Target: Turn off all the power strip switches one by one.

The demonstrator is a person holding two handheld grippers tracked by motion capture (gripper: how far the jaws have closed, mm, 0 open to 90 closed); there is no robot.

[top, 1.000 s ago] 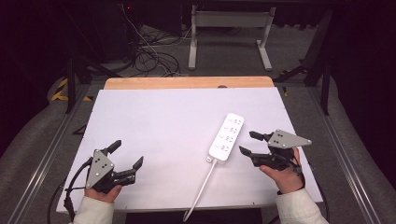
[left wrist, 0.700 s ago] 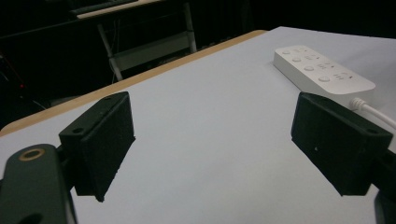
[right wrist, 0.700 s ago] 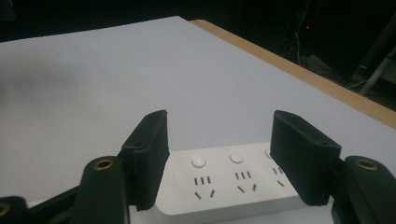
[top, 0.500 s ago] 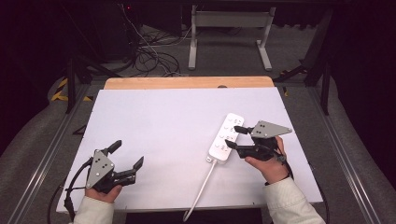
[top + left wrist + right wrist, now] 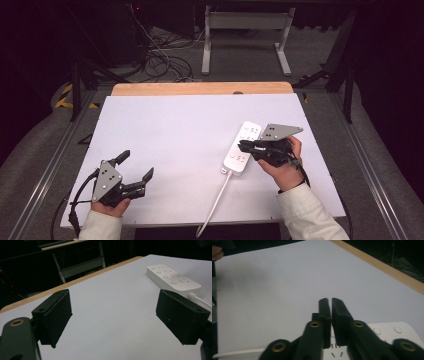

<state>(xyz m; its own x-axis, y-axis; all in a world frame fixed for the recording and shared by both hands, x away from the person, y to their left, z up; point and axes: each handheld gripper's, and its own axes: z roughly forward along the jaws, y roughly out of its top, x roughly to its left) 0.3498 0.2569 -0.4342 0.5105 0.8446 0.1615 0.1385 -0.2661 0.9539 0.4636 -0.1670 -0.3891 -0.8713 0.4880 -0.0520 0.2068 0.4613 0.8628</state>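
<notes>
White power strip (image 5: pixel 242 147) on table (image 5: pixel 175 130)

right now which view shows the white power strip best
The high view: the whole white plastic power strip and its cord lie in sight beside the right gripper. The left gripper view shows it at a slant; the right gripper view shows one end behind shut jaws.

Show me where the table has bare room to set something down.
Widest bare patch: the white table top between the wooden far edge, the left gripper and the power strip. Crowded at the right: the shut right gripper sits over the strip, whose cord runs to the near edge.
</notes>
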